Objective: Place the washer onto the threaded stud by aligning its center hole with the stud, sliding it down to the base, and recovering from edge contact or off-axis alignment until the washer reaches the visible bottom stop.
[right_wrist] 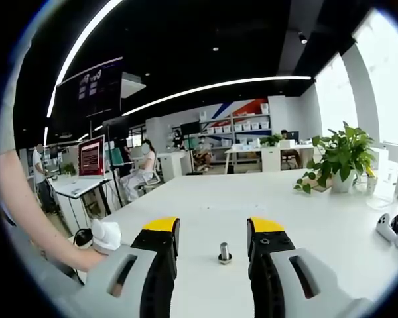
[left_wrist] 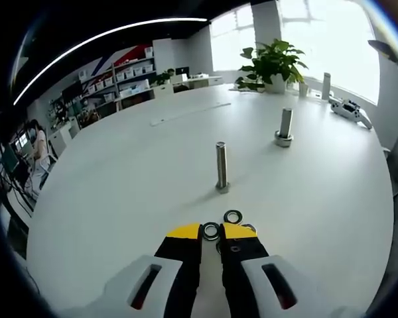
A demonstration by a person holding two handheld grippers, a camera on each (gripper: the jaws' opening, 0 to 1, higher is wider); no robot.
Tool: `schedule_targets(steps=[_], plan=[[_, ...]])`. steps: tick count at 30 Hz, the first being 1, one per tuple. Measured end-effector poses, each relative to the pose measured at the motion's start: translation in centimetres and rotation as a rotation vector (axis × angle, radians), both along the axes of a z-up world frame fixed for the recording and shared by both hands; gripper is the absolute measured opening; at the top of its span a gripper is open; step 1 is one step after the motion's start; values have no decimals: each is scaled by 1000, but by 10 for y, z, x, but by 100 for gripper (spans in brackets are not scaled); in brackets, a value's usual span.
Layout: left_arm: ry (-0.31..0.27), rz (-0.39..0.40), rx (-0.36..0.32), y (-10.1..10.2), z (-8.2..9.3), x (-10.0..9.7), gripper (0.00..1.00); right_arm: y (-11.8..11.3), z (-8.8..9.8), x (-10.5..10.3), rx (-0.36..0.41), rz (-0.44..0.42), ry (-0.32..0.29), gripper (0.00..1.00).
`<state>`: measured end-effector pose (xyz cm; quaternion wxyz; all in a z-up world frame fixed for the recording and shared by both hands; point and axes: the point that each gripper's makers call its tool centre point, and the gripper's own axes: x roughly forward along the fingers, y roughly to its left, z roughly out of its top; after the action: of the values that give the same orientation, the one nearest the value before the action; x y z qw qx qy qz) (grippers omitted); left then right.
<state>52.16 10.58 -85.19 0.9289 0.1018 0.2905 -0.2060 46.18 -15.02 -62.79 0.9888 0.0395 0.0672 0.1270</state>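
**Washer pinched at the claw tips, short of the stud**

In the left gripper view, the left claw [left_wrist: 211,231] has its yellow-tipped jaws drawn close together, pinching a washer [left_wrist: 211,231] by its edge just above the white worktop [left_wrist: 119,185]. Two spare washers [left_wrist: 233,216] lie on the surface right beside the tips. The nearer threaded stud [left_wrist: 221,167] stands upright a little beyond them, apart from the held washer; a second stud [left_wrist: 284,127] stands farther back to the right, with a potted plant [left_wrist: 272,65] behind it.

In the right gripper view, the right claw [right_wrist: 212,233] is spread wide and holds nothing, with a stud [right_wrist: 224,252] seen between its jaws.
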Motion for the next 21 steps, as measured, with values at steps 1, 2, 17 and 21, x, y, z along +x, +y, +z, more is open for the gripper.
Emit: schedule_targets(steps=[1,2,17,21], plan=[[0,0,-2,0,0,1,8,0,0,0,0,0,1,43],[-1,-1,-2,0,0,1,8,0,-1,0,0,0,2,43],[-27,-15,-9,4,11,15,8,3,0,0,4,7,3,43],[-45,-30,-9,2,19,19,8,3,-1,1,2,10,3,43]])
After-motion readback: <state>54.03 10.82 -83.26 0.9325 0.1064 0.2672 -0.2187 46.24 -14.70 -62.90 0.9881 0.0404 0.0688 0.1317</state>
